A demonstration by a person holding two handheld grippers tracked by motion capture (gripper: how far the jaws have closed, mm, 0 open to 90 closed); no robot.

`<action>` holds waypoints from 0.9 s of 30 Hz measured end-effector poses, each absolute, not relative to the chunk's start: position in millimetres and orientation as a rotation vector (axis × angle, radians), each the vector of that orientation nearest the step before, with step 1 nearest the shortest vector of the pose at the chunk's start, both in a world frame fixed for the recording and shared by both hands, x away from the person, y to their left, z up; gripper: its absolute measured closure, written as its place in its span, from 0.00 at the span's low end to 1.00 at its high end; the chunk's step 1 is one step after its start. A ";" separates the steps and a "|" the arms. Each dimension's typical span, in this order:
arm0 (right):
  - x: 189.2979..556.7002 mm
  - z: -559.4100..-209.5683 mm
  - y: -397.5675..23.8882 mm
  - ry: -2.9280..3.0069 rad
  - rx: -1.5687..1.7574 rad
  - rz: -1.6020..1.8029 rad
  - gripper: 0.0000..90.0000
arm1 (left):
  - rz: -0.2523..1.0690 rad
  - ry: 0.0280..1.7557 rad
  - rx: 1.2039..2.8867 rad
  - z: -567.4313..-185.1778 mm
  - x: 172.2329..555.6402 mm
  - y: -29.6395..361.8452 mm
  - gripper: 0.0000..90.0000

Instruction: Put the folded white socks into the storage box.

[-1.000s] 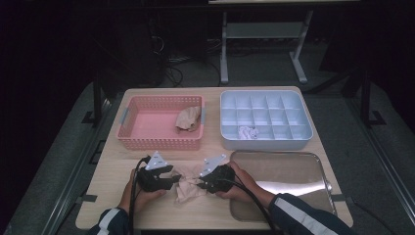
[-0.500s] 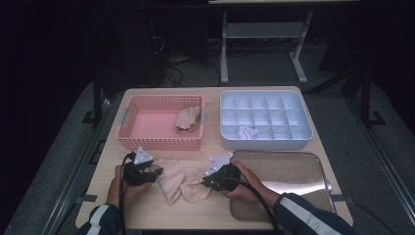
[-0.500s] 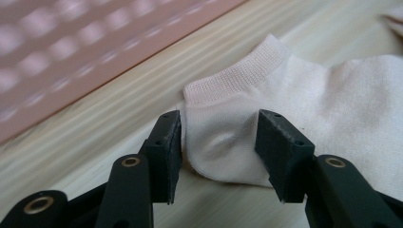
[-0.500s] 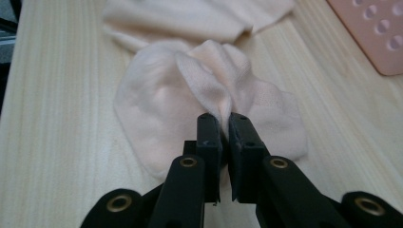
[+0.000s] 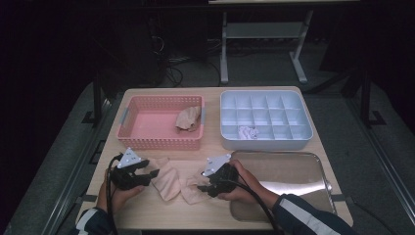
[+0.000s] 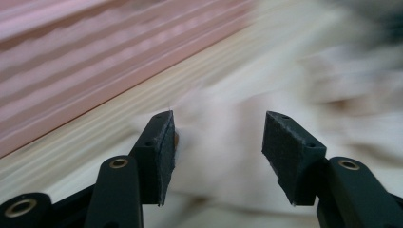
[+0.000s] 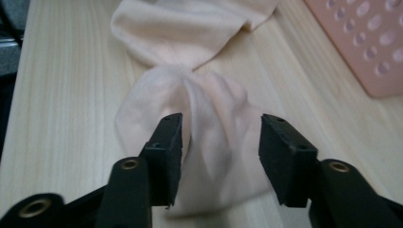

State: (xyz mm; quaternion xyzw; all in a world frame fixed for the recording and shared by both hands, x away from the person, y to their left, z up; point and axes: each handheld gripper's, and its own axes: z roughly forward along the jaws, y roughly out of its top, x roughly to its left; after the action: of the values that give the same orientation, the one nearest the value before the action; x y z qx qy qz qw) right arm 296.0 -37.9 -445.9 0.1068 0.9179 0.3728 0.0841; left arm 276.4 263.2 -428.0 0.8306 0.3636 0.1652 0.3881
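**Stocking let go and spread on the surface**

Where a second ago both tongs met over a bunched-up wad between them, the pale stocking [image 5: 172, 178] now lies pulled out flat on the wooden surface [image 5: 215, 152], in front of the pink basket [image 5: 147, 125] and just left of the metal tray [image 5: 288, 174]. The left tongs [image 5: 149, 172] have drawn away to the left, and their jaws have just been opening further; they stand apart at the stocking's left end, with blurred fabric showing beyond them in the left gripper view and nothing pressed between the pads. The right tongs [image 5: 200, 185] have stayed about where they were, and their jaws have just sprung open; in the right gripper view the fabric [image 7: 199, 118] lies between and under the parted pads, unclamped.

By count: one stocking on the surface, one crumpled beige piece [image 5: 188, 118] in the single pink basket, one small white piece [image 5: 247, 132] in a front cell of the one white divided box [image 5: 266, 117], one metal tray, two tongs.
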 end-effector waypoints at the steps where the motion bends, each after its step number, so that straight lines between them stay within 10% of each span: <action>1: 295.8 -445.0 -35.0 2.731 0.329 1.117 0.54 | 0.386 0.890 2.107 -426.6 270.5 254.6 0.49; 10: 299.2 -448.8 -23.1 2.740 0.365 1.099 0.56 | 0.239 0.652 2.274 -444.7 238.9 182.9 0.49; 17: 300.1 -449.2 -25.6 2.743 0.320 1.110 0.91 | 0.248 0.614 2.366 -459.6 245.1 167.5 0.59; 27: 306.4 -427.4 -62.1 2.670 0.446 1.197 0.90 | 0.299 0.698 2.378 -457.1 246.2 187.4 0.67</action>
State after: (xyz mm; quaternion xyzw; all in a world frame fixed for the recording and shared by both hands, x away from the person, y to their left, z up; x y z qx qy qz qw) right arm 306.4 -62.1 -427.4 0.1502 0.8983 0.4028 0.0909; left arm 246.2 187.4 -457.1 0.9035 0.2652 0.1135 0.3169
